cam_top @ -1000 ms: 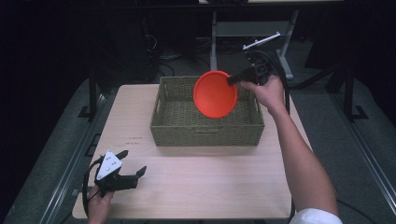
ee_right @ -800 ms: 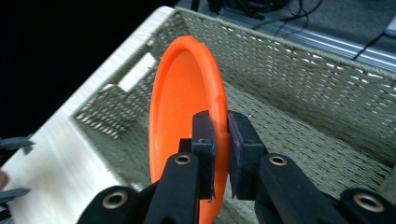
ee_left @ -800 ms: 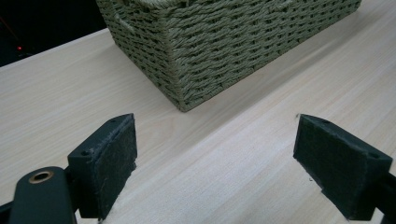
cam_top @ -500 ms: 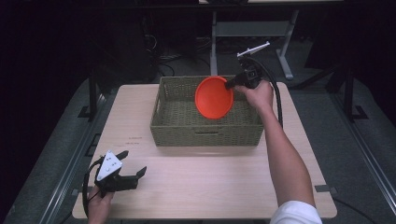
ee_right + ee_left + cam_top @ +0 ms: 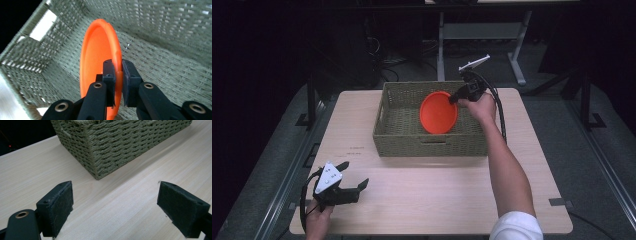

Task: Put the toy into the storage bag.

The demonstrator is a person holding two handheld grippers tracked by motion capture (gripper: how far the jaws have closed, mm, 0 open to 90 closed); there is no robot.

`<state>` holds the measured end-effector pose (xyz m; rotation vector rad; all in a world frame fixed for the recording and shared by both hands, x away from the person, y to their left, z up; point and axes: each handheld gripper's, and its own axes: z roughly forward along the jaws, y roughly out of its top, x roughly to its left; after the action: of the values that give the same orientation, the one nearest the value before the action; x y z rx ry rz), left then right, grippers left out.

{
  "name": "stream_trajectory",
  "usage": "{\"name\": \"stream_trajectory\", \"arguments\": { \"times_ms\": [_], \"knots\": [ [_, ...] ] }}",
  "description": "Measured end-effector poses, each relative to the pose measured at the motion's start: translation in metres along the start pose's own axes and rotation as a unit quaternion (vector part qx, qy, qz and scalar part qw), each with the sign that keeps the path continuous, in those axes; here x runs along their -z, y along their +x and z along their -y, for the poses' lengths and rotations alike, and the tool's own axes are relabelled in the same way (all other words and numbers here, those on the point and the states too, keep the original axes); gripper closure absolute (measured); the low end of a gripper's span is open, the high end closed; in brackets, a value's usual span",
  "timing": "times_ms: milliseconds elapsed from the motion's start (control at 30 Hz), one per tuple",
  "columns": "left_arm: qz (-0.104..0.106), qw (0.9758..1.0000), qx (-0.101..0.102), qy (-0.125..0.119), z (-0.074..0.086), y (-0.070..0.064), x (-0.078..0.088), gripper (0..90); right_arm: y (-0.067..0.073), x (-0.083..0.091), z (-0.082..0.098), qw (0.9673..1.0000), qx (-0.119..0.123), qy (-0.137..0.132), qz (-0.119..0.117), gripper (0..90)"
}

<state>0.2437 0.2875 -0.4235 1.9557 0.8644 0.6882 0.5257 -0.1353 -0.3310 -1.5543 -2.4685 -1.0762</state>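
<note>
Over the woven basket (image 5: 432, 142) on the bench (image 5: 432, 200), the right tongs (image 5: 118, 72) pinch an orange plate (image 5: 438, 112) by its rim, held on edge, seemingly just above the floor. Released tilted, it could topple or clip the wall. The left tongs (image 5: 115, 202) rest open, empty.

woven basket (image 5: 432, 142) walls block sideways entry, top open – bare table (image 5: 437, 200) in front

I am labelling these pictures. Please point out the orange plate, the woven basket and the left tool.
orange plate (image 5: 438, 113), high view, its inner face.
woven basket (image 5: 432, 146), high view, near outer wall.
left tool (image 5: 115, 207), left gripper view, midway between its jaws.
</note>
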Motion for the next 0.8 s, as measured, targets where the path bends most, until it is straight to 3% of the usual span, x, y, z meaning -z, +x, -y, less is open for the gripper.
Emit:
{"name": "stream_trajectory", "arguments": {
  "times_ms": [533, 800],
  "knots": [
    [-0.002, 1.0000, -0.001, 0.000, 0.000, 0.001, 0.001, 12.9, -0.018, -0.033, 0.011, 0.9991, -0.024, 0.036, 0.002, 82.0],
    [-0.001, 1.0000, -0.001, 0.002, 0.000, 0.002, 0.001, 12.9, -0.026, -0.038, 0.012, 0.9979, -0.037, 0.051, 0.009, 81.7]
  ]
}}
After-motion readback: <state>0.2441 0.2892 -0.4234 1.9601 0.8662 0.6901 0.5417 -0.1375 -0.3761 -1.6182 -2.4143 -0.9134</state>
